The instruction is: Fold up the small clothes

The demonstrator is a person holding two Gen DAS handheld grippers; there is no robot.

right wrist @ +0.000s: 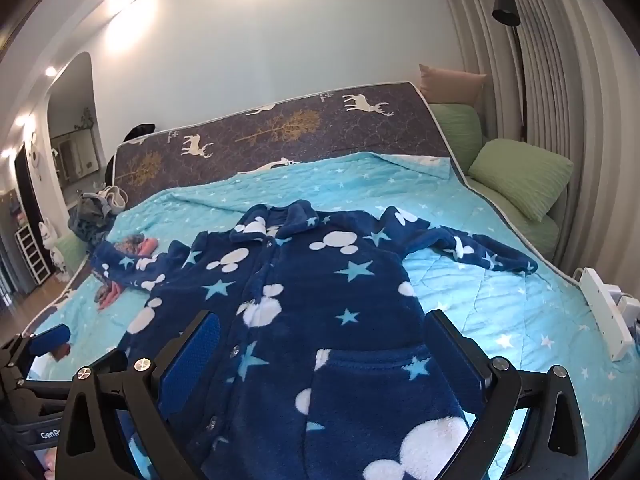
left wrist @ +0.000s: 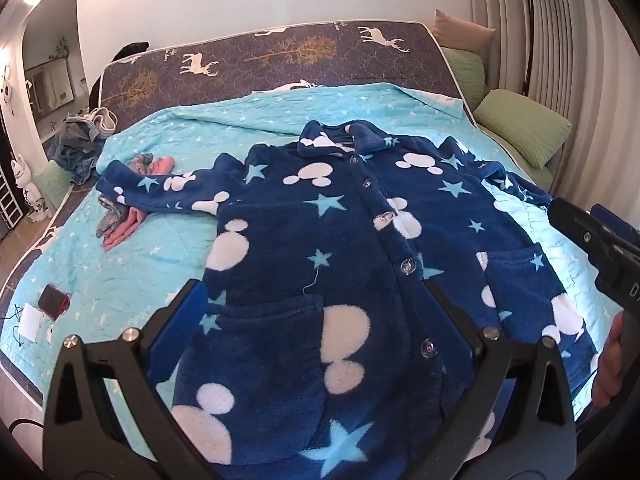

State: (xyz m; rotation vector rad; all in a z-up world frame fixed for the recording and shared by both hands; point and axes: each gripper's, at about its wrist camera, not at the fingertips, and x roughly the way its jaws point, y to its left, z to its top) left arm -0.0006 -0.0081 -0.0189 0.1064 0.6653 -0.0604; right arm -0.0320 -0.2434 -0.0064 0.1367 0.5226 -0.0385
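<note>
A navy fleece pajama top (left wrist: 320, 240) with white mouse heads and light blue stars lies flat, front up and buttoned, on the turquoise star quilt (left wrist: 160, 240); both sleeves are spread out. My left gripper (left wrist: 316, 320) is open above the top's lower left part, empty. My right gripper (right wrist: 324, 344) is open above the top's (right wrist: 312, 300) lower right pocket, empty. The right gripper also shows at the right edge of the left wrist view (left wrist: 600, 244).
A pink and floral cloth (left wrist: 124, 220) lies under the left sleeve. A red-black device (left wrist: 54, 300) and white card lie at the quilt's left edge. Green pillows (left wrist: 524, 128) sit right of the bed. A white power strip (right wrist: 604, 312) lies at the right. Clothes are piled at the far left (left wrist: 80, 144).
</note>
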